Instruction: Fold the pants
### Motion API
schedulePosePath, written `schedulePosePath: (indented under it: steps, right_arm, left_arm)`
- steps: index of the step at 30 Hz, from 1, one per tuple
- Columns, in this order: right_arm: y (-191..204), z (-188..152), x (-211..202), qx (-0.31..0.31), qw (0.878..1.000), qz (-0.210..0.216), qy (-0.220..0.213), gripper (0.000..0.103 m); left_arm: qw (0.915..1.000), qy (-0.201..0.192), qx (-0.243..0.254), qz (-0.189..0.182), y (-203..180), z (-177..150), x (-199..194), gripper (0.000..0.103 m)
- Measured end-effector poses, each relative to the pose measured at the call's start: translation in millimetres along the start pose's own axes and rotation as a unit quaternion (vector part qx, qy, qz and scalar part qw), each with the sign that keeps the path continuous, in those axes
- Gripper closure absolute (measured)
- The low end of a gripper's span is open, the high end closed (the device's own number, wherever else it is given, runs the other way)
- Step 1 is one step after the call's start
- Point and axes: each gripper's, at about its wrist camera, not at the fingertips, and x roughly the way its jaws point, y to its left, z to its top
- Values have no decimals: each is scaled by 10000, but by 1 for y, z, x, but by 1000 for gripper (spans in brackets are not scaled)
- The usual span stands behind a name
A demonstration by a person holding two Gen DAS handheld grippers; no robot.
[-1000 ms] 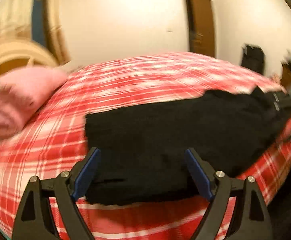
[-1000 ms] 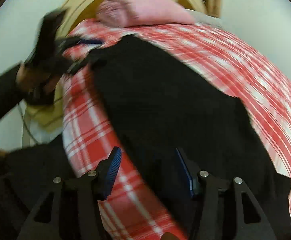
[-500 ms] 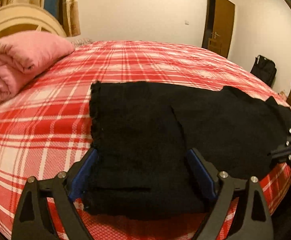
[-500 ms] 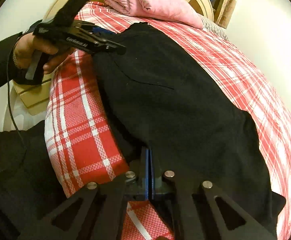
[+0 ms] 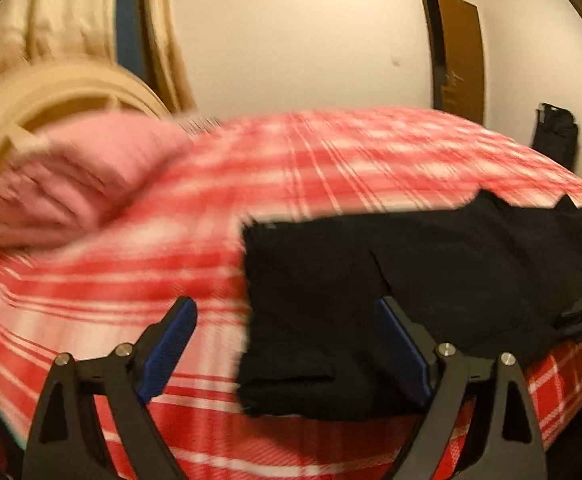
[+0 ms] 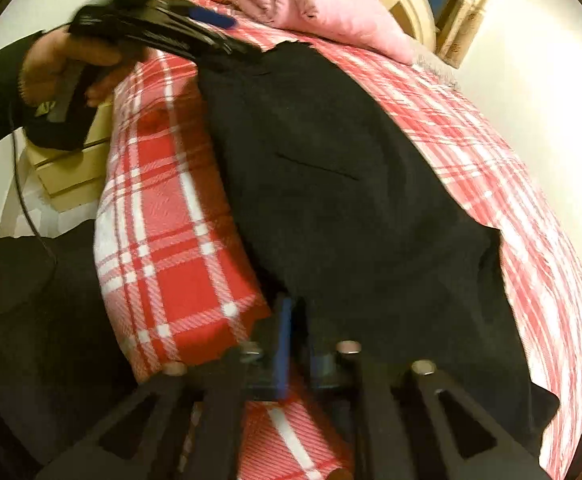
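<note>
Lying across the near part of a red plaid bed, the black pants run lengthwise along the front edge, w/ the square-cut end to the left in the left wrist view and the other end reaching toward the right gripper. Left gripper has its blue-padded fingers spread wide apart, holding nothing; one finger sits over bare plaid, the other over the pants' near corner, touching or not can't be told thru the blur. Right gripper's fingers are drawn together, pinched on the pants' edge right at the bed's front side where the cover drops off. In the right wrist view a hand holds the left gripper up by the far end of the pants, near the pink folded blanket. Lots of open plaid beyond the pants' far edge, toward the wall and door. Blanket lies well apart from the pants at the headboard end. Near side is tight: pants sit just beside the mattress edge.
</note>
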Motion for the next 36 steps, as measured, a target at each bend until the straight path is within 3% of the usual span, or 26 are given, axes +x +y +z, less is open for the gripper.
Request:
schedulePosePath:
  steps: [2,5,9,11,14,15,16,17,20,22,24,26,29,32,36]
  right_arm:
    - [-12,-6,-9,208,9998,56,-57,75]
    - [-40,-24,-34,638,9976,-164,-228,74]
    - [-93,-70,-75,1702,9837,-476,-328,74]
    - [-132,-106,-97,2482,9660,-670,-286,74]
    - [-186,-180,-135,3759,9204,-1059,-181,74]
    - [-203,-209,-148,4170,9003,-1245,-118,74]
    - [-223,-244,-166,4698,8691,-1545,-53,74]
    - [-234,-266,-176,5009,8482,-1719,-35,74]
    - [-267,-346,-211,6092,7640,-2126,22,74]
    - [-279,-386,-224,6537,7236,-2213,30,74]
    - [-287,-420,-232,6862,6950,-2149,32,71]
    - [-289,-437,-236,7021,6809,-2083,-29,60]
    - [-295,-451,-236,7098,6755,-1993,-106,60]
    - [-303,-463,-233,7229,6618,-1978,-142,60]
    - [-307,-476,-223,7322,6511,-2001,2,60]
  left_arm:
    - [9997,-230,47,97,-2,7,-16,10]
    - [9989,-424,160,-106,-17,22,-28,10]
    - [9928,-454,594,-937,-73,41,-24,10]
    - [9839,-433,975,-1433,-112,46,-17,10]
    - [9630,-366,1592,-2143,-177,51,-11,11]
    - [9558,-349,1735,-2348,-194,52,-10,11]
    - [9480,-325,1868,-2556,-211,54,-9,11]
    - [9359,-279,2039,-2859,-236,56,-7,13]
    - [9093,-127,2363,-3423,-291,59,-7,15]
    - [8959,-73,2557,-3632,-319,58,-12,18]
    - [8791,-11,2831,-3834,-354,58,-12,18]
    - [8708,62,2931,-3946,-372,55,-11,19]
    - [8558,236,3130,-4113,-399,49,-7,22]
    - [8444,423,3301,-4199,-419,41,-5,26]
    - [8413,551,3592,-4001,-436,29,0,31]
